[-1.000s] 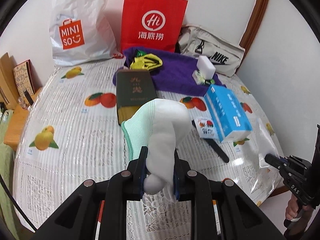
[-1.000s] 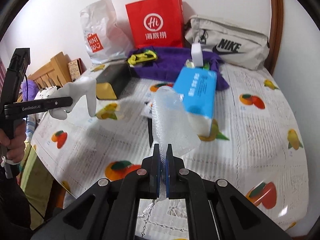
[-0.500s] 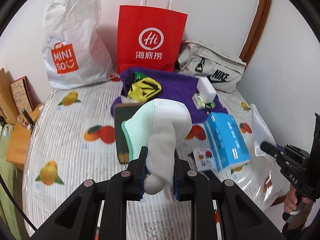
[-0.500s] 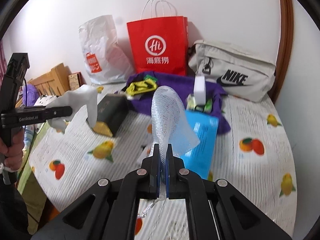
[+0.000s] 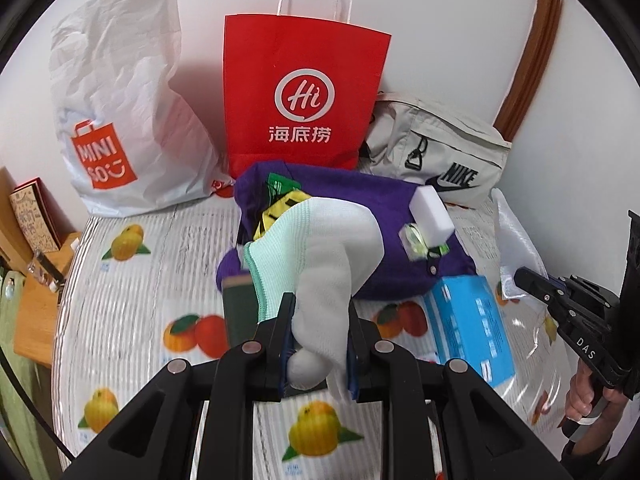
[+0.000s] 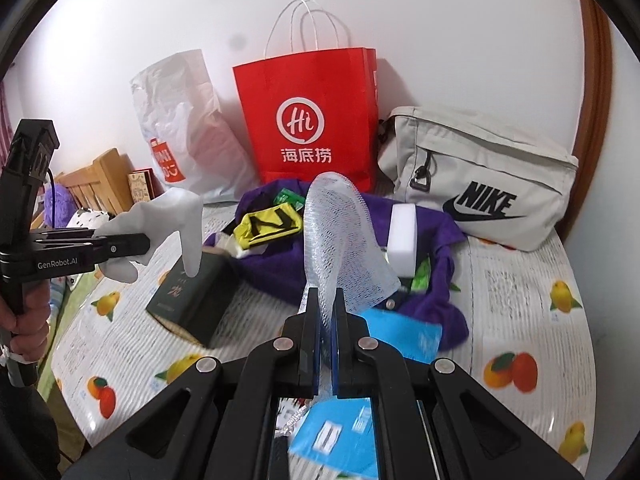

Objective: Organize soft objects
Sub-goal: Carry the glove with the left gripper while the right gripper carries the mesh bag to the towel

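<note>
Left gripper (image 5: 318, 340) is clamped on a white glove (image 5: 324, 264) (mint cuff), right gripper (image 6: 327, 320) pinches a white mesh sleeve (image 6: 340, 240), both held in the air above the fruit-print table (image 6: 520, 304) near the purple cloth (image 6: 432, 240) with sponge (image 6: 403, 240) on it.

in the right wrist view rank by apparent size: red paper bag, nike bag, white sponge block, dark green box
1. red paper bag and Nike bag: look about alike, too close to rank
2. dark green box, though it sits nearer the camera
3. white sponge block
</note>
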`<state>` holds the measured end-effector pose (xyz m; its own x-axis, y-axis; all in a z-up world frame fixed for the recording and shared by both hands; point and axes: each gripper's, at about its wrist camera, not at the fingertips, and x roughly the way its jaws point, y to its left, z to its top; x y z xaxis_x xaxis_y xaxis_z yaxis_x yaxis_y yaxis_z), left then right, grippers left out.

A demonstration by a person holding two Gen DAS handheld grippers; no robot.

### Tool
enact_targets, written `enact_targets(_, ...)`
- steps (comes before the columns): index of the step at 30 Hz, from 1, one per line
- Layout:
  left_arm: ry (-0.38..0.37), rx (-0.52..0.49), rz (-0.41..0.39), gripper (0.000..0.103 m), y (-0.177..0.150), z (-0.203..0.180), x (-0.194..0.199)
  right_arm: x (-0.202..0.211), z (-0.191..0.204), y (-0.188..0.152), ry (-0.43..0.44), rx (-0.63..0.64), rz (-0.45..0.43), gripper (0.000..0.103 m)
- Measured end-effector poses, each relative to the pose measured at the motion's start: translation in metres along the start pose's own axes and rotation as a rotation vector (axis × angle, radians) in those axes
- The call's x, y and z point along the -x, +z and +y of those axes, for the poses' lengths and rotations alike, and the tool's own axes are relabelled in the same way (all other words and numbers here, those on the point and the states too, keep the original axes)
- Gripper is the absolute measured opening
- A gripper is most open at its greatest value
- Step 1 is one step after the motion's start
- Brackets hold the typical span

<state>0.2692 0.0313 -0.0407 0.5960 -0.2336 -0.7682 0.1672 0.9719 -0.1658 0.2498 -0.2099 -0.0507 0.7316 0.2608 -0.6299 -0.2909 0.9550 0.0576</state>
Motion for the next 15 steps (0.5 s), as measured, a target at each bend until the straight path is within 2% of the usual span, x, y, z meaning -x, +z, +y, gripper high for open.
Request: enact_targets(15,-0.040,0.001,0.010,0.020,0.051,0.010,-0.056,-0.068,-0.013,0.042,-0.011,0.014,0.048,0.004)
